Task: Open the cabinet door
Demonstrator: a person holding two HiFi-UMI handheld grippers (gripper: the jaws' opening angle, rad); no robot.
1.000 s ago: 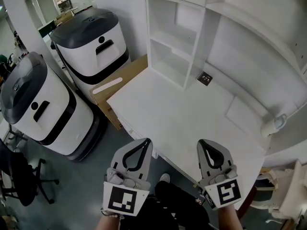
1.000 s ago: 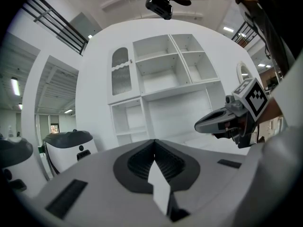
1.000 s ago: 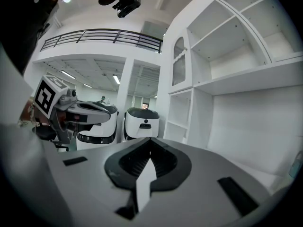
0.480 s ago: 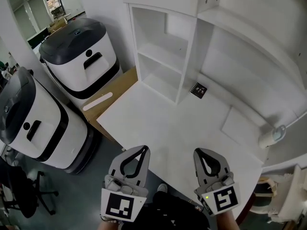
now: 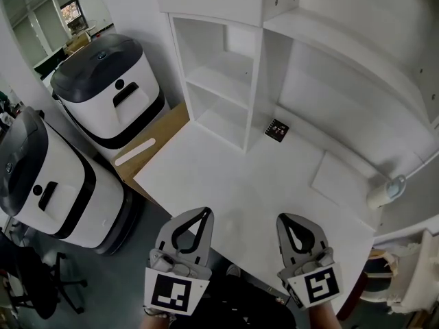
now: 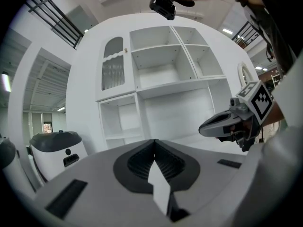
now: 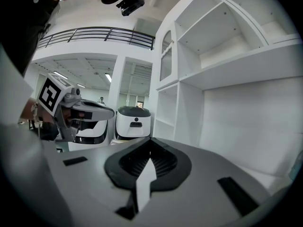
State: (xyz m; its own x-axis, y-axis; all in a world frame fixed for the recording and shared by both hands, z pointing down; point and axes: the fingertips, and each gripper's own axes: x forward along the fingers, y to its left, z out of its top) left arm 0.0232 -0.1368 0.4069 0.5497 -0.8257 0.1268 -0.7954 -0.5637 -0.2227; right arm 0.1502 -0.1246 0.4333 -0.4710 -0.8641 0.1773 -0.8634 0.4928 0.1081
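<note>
Shut tight and gripping nothing: left gripper (image 5: pixel 204 212) and right gripper (image 5: pixel 285 218), side by side over the near edge of a white desk (image 5: pixel 226 184). Across the desk, against the wall, one white shelf unit (image 5: pixel 226 81); slatted cabinet door (image 6: pixel 113 70) at its upper left, closed, well apart from both grippers. On the desk between: one small black card (image 5: pixel 276 129), near the shelf unit's foot. On the floor at left: two white-and-black machines (image 5: pixel 113 81), one cardboard sheet (image 5: pixel 161 125) just beside the desk.
</note>
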